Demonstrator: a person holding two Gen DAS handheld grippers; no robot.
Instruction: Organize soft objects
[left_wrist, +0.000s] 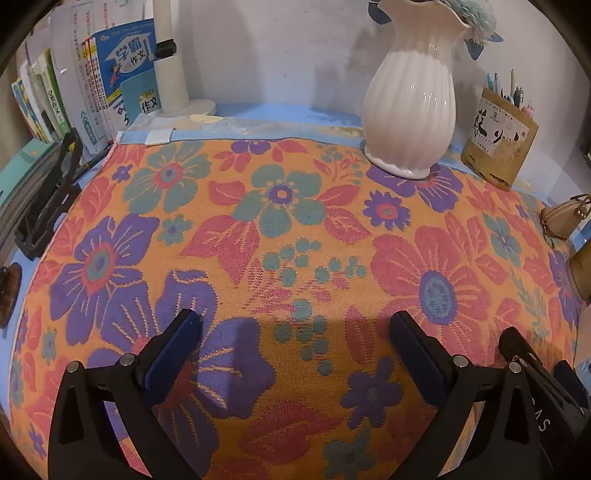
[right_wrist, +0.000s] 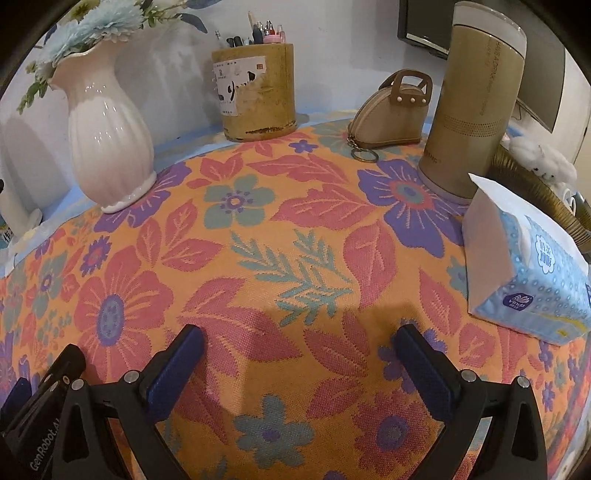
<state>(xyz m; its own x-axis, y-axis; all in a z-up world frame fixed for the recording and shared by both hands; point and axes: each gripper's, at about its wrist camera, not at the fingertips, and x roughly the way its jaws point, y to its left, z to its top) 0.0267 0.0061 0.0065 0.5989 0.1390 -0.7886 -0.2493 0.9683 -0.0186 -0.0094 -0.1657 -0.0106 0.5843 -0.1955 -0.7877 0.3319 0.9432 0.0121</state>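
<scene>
An orange floral cloth with pink, purple and teal flowers lies spread flat over the desk; it also fills the right wrist view. My left gripper is open and empty, hovering just above the cloth's near part. My right gripper is open and empty, also low over the cloth. The right gripper shows at the right edge of the left wrist view. A blue pack of tissues lies on the cloth at the right. A beige coin purse with a key ring sits at the back.
A white ribbed vase with blue flowers stands on the cloth's far edge. A bamboo pen holder, a tall beige cylinder, books at the back left, a lamp base and a black clamp surround the cloth.
</scene>
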